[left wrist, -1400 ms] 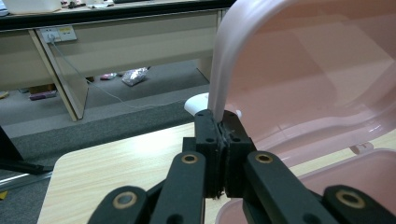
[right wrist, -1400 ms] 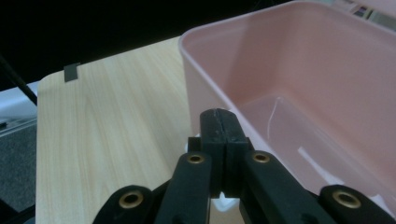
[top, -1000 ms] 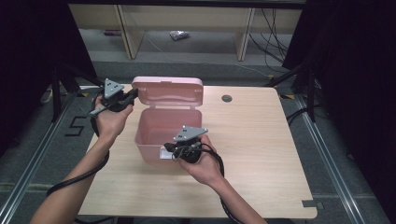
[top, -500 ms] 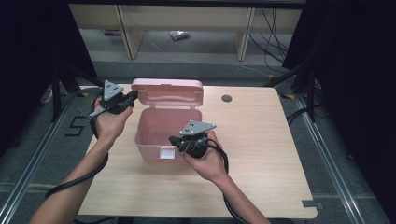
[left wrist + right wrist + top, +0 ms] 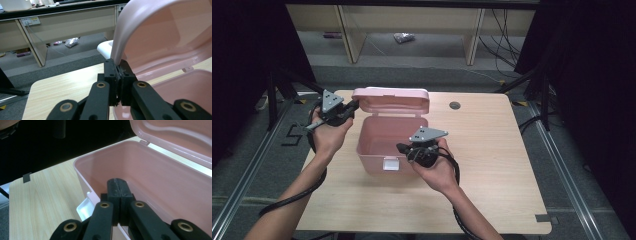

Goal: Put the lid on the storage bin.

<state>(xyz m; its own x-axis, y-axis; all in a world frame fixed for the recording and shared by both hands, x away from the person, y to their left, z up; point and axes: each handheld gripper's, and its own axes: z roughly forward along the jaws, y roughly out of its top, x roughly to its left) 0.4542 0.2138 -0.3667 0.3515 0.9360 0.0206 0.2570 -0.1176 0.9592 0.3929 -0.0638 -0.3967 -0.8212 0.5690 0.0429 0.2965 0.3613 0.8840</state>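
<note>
A pink plastic box (image 5: 374,145) stands open on the wooden table (image 5: 497,165), its lid (image 5: 392,100) raised at the back. My left gripper (image 5: 354,105) is at the lid's left end; in the left gripper view it (image 5: 118,66) is shut on the lid's (image 5: 160,32) curved edge. My right gripper (image 5: 402,147) hovers at the box's front rim, right of the white latch (image 5: 389,163). In the right gripper view it (image 5: 117,183) is shut with nothing between the jaws, its tips over the bare pink inside of the box (image 5: 160,180). The latch (image 5: 83,208) shows below left of them.
A round cable hole (image 5: 455,105) lies behind the box on the right. A dark tape mark (image 5: 544,218) sits near the table's front right corner. Shelving (image 5: 412,30) stands on the floor beyond the table, and black cables trail from both grippers.
My right gripper has edged a little right and up, away from the white latch. The left gripper and the raised lid have stayed as they were.
</note>
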